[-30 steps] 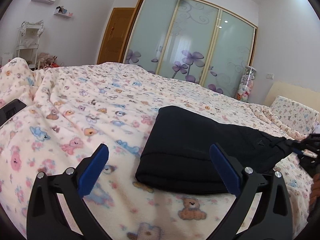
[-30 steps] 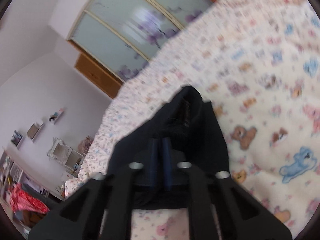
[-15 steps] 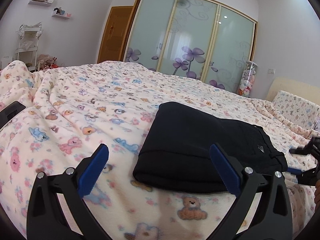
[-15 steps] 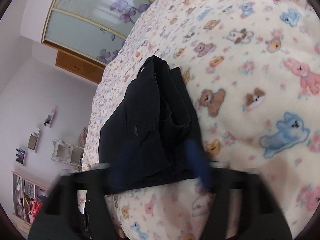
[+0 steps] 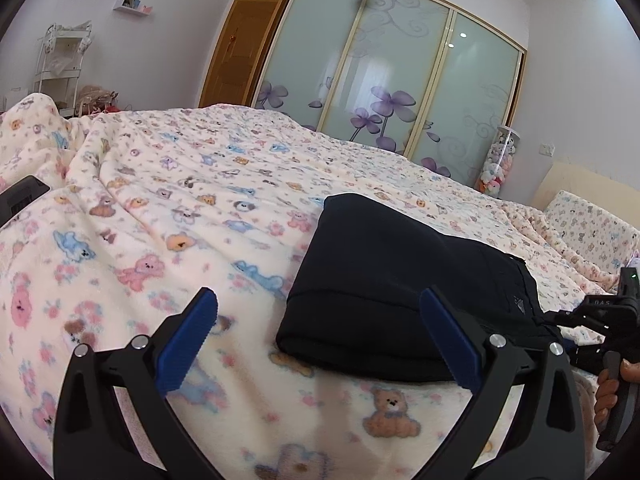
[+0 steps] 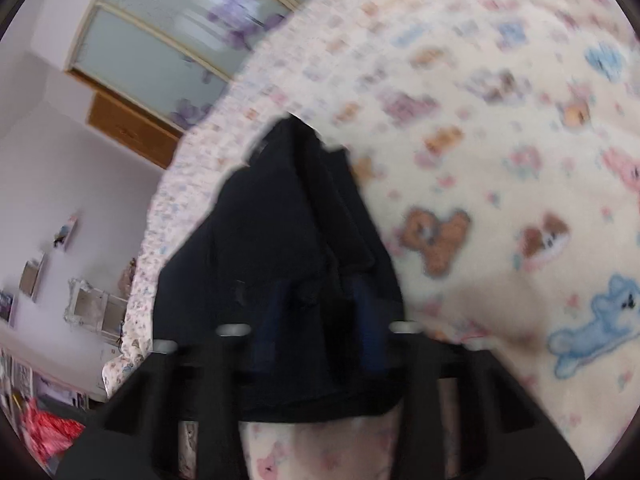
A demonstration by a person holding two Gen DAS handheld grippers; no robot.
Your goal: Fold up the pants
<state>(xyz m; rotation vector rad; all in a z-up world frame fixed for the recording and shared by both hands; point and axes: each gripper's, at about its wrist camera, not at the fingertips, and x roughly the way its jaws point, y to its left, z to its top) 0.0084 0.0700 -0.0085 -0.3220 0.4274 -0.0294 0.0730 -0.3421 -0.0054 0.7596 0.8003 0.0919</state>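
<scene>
Both grippers are in view over a bed covered by a cream fleece blanket [image 5: 168, 184] printed with small bears and other animals. The left gripper [image 5: 320, 340] hangs just above the blanket with its two blue pads wide apart and nothing between them; its right pad stands in front of the near edge of the pants. The black pants [image 5: 384, 280] lie folded into a thick bundle on the blanket, to the right of the middle in the left wrist view. Their long axis runs from the rounded folded end, which points toward the near left, to the waistband end, which points to the right, toward the pillow [image 5: 592, 232] and the right gripper [image 5: 576, 316]. In the right wrist view, which is blurred, the right gripper [image 6: 320, 320] sits at this waistband end, and the pants [image 6: 272, 240] stretch away from it toward the wardrobe with frosted sliding doors [image 5: 392, 76]. Its jaws have just been closing, and a bunch of black fabric is between the two blue pads; they stand a little apart, and whether they press on the cloth I cannot tell. A hand [image 5: 608, 392] of the person holds the handle of the right gripper at the right edge of the left wrist view.
</scene>
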